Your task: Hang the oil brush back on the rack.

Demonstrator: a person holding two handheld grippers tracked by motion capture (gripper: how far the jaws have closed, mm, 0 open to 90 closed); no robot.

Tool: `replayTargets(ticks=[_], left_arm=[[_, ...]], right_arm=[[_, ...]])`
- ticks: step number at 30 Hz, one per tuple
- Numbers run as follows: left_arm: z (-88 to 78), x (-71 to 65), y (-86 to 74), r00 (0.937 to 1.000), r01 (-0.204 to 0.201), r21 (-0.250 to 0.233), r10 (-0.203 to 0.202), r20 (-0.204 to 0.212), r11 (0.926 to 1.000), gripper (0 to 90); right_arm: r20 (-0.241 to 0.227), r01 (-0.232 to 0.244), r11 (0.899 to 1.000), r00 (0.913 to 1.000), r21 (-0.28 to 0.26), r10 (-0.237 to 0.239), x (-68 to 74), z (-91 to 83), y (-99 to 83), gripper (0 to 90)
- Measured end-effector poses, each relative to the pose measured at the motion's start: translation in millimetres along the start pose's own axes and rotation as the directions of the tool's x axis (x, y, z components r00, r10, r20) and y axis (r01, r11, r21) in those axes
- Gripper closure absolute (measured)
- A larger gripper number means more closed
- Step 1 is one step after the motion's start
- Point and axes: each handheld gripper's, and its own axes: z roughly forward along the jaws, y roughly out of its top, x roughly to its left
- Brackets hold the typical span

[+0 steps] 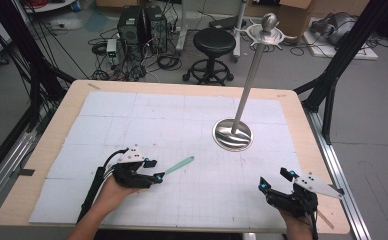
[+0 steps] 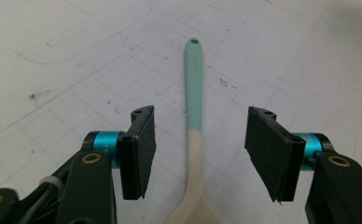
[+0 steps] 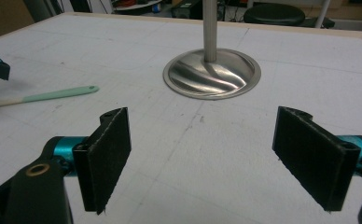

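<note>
My left gripper (image 1: 152, 170) straddles the spoon (image 2: 194, 135), jaws half open, not touching; my right gripper (image 1: 274, 181) gapes wide, empty.

Between the pads of the left claw (image 2: 200, 154) lay a spatula (image 2: 194, 112), its handle smooth and matt like silicone, mint at the far end and cream nearer. The pads (image 2: 139, 151) looked like rough black foam. Beyond the right claw (image 3: 202, 158), the stand (image 3: 212, 72) was polished, mirror-bright metal. The desk (image 1: 57, 117) was pale wood under scuffed white matt sheets.
</note>
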Motion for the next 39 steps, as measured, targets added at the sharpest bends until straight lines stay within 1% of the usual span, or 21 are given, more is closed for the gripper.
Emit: replayTargets(ticks=[3,6,9,11,15,18,20,24,25,26,27,30,31,37,39], left_arm=[[7.7,-1.5,2.1,0.9999,-0.014,0.028,0.015,-0.005,0.9995,43.5],[12.4,-1.7,1.9,0.9999,-0.007,0.047,0.008,-0.015,0.9989,43.6],[15.9,-2.6,2.1,0.9996,-0.012,0.067,0.014,-0.024,0.9977,44.0],[18.7,-3.9,2.6,0.9986,-0.039,0.098,0.042,-0.032,0.9945,46.0],[23.3,-7.6,3.2,0.9959,-0.072,0.129,0.078,-0.045,0.9890,49.0],[25.6,-10.0,4.4,0.9932,-0.093,0.135,0.101,-0.058,0.9865,50.5],[26.5,-11.4,5.1,0.9919,-0.099,0.135,0.109,-0.065,0.9858,52.9],[27.7,-14.7,7.4,0.9900,-0.124,0.151,0.132,-0.049,0.9807,64.4],[27.8,-15.2,7.8,0.9901,-0.123,0.156,0.132,-0.048,0.9802,67.0],[28.0,-14.6,8.0,0.9907,-0.120,0.154,0.128,-0.046,0.9808,67.7],[27.8,-14.0,8.2,0.9921,-0.110,0.155,0.118,-0.043,0.9818,69.2],[28.2,-12.5,8.2,0.9928,-0.106,0.150,0.113,-0.040,0.9830,77.6],[28.3,-12.4,8.2,0.9925,-0.108,0.153,0.116,-0.041,0.9823,79.7],[28.2,-12.5,8.3,0.9911,-0.119,0.157,0.127,-0.041,0.9804,80.7],[28.5,-12.0,8.2,0.9919,-0.115,0.153,0.122,-0.036,0.9815,81.1]], right_arm=[[0.003,-0.005,1.000,1.0000,-0.006,0.005,-1.0,-1.6,0.1,18.6],[0.004,-0.011,1.000,0.9999,-0.005,0.011,-1.5,-2.6,-0.2,18.6],[0.003,-0.010,1.000,0.9999,-0.009,0.010,-1.8,-2.2,-0.1,18.6],[0.004,-0.016,1.000,0.9999,-0.002,0.016,-1.1,-2.1,0.0,18.5],[0.004,-0.015,1.000,0.9999,-0.002,0.015,-1.5,-1.7,-0.1,18.5],[0.005,-0.013,1.000,0.9999,-0.003,0.013,-2.1,-1.8,-0.4,18.6],[0.010,-0.018,1.000,0.9998,-0.001,0.018,-2.3,-2.1,-0.3,18.6],[0.014,-0.018,1.000,0.9997,-0.005,0.018,-2.9,-1.9,0.1,18.6],[0.013,-0.024,1.000,0.9996,-0.001,0.024,-2.3,-1.8,0.1,18.6],[0.012,-0.024,1.000,0.9997,0.000,0.024,-2.2,-1.2,0.2,18.6],[0.011,-0.016,1.000,0.9998,0.001,0.016,-2.4,-0.9,0.2,18.6],[0.010,-0.018,1.000,0.9998,0.003,0.018,-1.4,-0.5,0.5,18.6],[0.010,-0.023,1.000,0.9997,0.005,0.023,-1.1,-0.7,0.5,18.6],[0.010,-0.019,1.000,0.9998,0.001,0.019,-1.6,-0.7,0.5,18.6],[0.011,-0.015,1.000,0.9998,-0.002,0.015,-1.8,-1.0,0.7,18.6]])
